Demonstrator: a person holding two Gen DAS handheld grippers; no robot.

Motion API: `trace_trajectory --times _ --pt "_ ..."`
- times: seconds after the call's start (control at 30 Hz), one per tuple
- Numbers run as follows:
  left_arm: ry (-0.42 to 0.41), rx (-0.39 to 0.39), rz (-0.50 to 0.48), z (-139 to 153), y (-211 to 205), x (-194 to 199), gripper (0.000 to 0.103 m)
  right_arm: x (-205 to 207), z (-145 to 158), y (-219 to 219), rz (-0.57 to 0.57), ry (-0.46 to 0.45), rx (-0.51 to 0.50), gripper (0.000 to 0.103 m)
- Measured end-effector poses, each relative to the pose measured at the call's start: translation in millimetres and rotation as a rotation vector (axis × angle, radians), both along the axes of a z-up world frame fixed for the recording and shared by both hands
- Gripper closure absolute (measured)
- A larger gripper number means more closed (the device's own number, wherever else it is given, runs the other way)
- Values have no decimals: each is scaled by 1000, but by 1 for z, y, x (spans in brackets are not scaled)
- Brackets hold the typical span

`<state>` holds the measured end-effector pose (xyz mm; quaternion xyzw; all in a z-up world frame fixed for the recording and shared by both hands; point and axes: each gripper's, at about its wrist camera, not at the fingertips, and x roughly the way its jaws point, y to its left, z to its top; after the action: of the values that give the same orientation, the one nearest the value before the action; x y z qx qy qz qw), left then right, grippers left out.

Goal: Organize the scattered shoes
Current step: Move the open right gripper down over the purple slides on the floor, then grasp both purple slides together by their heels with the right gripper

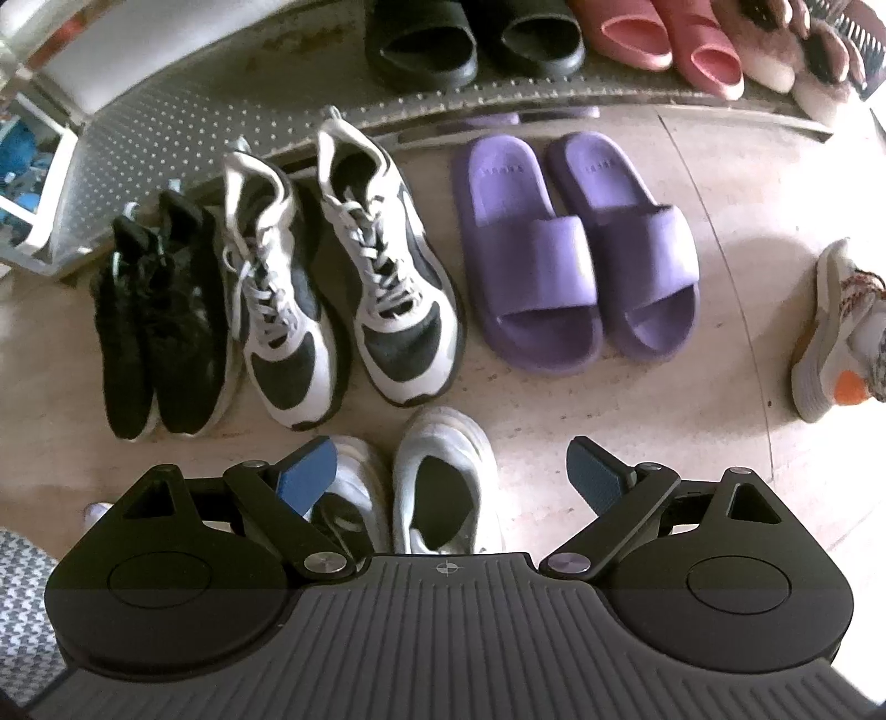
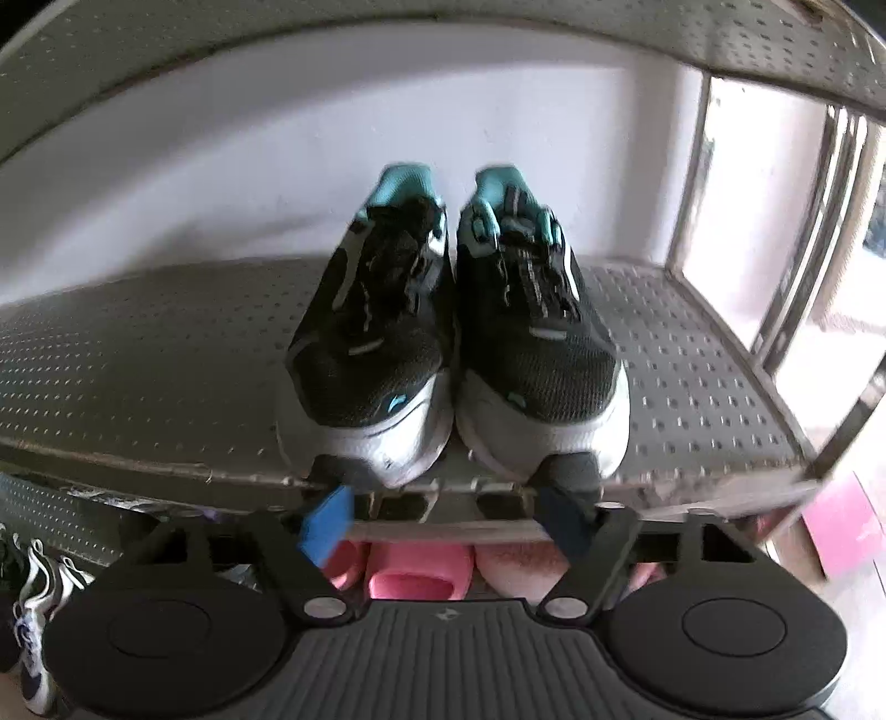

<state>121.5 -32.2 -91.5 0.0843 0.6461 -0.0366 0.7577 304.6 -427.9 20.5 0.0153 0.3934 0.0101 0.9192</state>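
Note:
In the right wrist view a pair of black sneakers with teal collars (image 2: pixel 454 332) stands side by side on a perforated metal shelf (image 2: pixel 144 354), toes at its front edge. My right gripper (image 2: pixel 446 520) hangs just in front of those toes, open, with nothing between its blue pads. In the left wrist view my left gripper (image 1: pixel 451 473) points down, wide open, over a pair of white sneakers (image 1: pixel 437 443) on the floor. The left pad (image 1: pixel 307 473) overlaps one white shoe in the picture; no pad presses on it.
On the floor lie black sneakers (image 1: pixel 160 321), white-and-black sneakers (image 1: pixel 343 277), purple slides (image 1: pixel 576 249) and one white-and-orange sneaker (image 1: pixel 841 338) at the right. The rack's low shelf (image 1: pixel 166 133) holds black slides (image 1: pixel 470 39), pink slides (image 1: pixel 664 44) and furry slippers (image 1: pixel 814 72).

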Motion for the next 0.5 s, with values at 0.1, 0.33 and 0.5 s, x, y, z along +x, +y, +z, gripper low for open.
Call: trace_trajectory --times 0.1,0.33,0.5 --pt "-12 -7 45 7 10 0 9 -10 5 28 119 68 71 36" --pt "-31 -25 98 19 27 -2 9 -4 -90 164 256 513 58 46" --pt "-16 -24 134 18 44 -6 9 10 -173 220 210 659 -3 61"
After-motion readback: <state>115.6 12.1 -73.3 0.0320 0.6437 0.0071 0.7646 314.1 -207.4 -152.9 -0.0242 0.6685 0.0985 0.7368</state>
